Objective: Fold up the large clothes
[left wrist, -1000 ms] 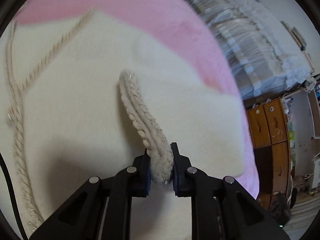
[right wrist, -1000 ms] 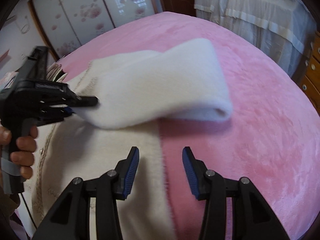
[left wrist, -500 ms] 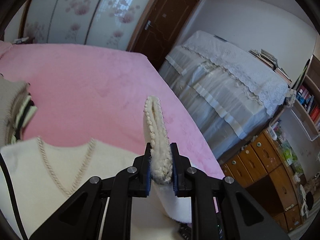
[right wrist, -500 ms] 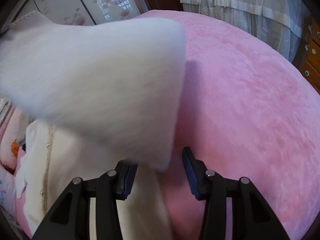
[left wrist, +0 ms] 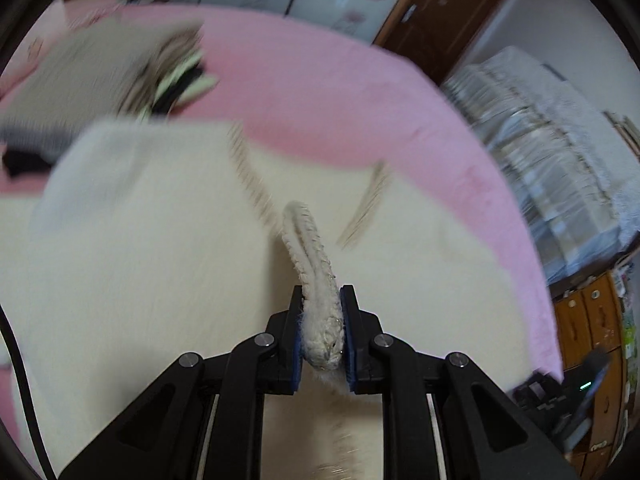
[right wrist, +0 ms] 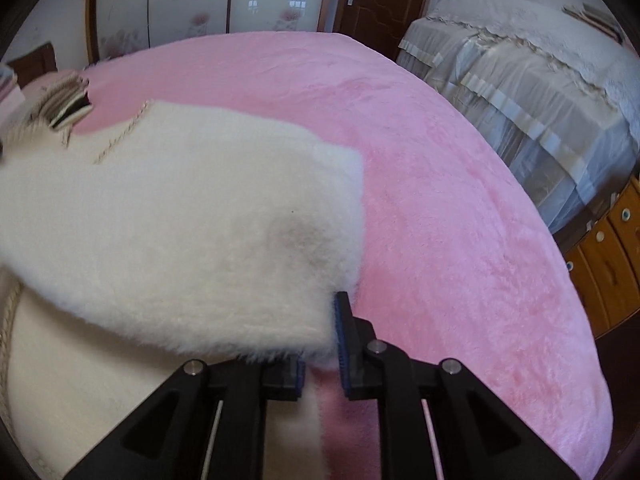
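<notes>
I had the left gripper (left wrist: pixel 322 336) clenched on the braided trim (left wrist: pixel 308 248) of the cream garment (left wrist: pixel 140 260), which lay on the pink bed (right wrist: pixel 460 220), to carry that edge over. My right gripper (right wrist: pixel 322 354) was easing open, its jaws around the fluffy flap's (right wrist: pixel 200 240) near corner to steady the fold.

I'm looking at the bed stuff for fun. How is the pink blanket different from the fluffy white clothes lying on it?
The pink blanket is pink; the fluffy white garment is cream-white with braided rope trim. The blanket lies flat underneath and spreads much wider; the garment sits on top with part folded over itself. Both grippers have hold of the garment's edges, and neither holds the blanket. Both look soft and fuzzy.
</notes>
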{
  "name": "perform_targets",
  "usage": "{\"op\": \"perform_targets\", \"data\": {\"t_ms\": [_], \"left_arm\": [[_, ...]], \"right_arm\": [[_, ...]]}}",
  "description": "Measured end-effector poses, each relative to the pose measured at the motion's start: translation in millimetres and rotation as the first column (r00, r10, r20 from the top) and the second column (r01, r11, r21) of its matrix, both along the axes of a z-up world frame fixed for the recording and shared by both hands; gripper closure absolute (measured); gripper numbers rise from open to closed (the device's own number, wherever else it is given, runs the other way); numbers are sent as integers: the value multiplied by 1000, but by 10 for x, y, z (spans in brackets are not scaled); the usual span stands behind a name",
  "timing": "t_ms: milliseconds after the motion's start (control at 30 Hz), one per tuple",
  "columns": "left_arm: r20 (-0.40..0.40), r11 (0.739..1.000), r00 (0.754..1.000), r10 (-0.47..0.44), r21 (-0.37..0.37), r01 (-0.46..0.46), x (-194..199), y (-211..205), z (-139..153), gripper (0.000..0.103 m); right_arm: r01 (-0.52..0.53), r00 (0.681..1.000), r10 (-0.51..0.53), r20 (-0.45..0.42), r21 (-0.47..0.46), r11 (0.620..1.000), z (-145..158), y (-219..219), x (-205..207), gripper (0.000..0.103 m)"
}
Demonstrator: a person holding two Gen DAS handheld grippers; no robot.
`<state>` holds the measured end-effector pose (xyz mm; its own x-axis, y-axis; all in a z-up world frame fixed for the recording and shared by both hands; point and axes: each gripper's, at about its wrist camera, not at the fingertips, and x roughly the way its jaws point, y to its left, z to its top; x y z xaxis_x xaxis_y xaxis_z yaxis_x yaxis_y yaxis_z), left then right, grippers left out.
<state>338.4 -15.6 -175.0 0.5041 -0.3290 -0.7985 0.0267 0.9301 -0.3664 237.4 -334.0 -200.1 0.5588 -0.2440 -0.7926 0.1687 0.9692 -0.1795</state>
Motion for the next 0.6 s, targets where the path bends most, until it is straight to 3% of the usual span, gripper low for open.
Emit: {"op": "perform_targets", "data": {"t_ms": [100, 167, 233, 300, 333, 467, 533, 600], "left_arm": [[-86, 1000, 996, -5, 2, 5, -91, 11, -424, 87], [-82, 1000, 997, -6, -23, 4, -123, 37, -470, 83], [-107, 997, 993, -42, -76, 34, -87, 41, -447, 68], [-111, 994, 992, -67, -91, 57, -29, 54, -403, 43], [-96, 996, 993, -66, -70, 60, 2, 57, -361, 40], [-83, 996, 994, -76, -47, 73, 258, 54, -313, 38], [-104, 997, 992, -72, -47, 67, 391, 45, -381, 38], [-123, 997, 990, -70, -50, 65, 533, 14, -422, 38]], "right_arm": [[-2, 999, 1, -35, -6, 1000, 10, 16, -36, 76], [-22, 999, 23, -47, 21, 1000, 47, -6, -101, 71], [-57, 996, 61, -58, 76, 996, 95, -68, -185, 57], [-106, 992, 113, -52, 123, 987, 195, -100, -276, 56], [-131, 989, 138, -48, 136, 982, 251, -100, -318, 56], [-185, 983, 183, 27, 231, 955, 574, -234, -400, 50], [-144, 989, 132, 63, 271, 952, 690, -344, -325, 37], [-87, 994, 62, 91, 313, 946, 739, -534, -136, 35]]}}
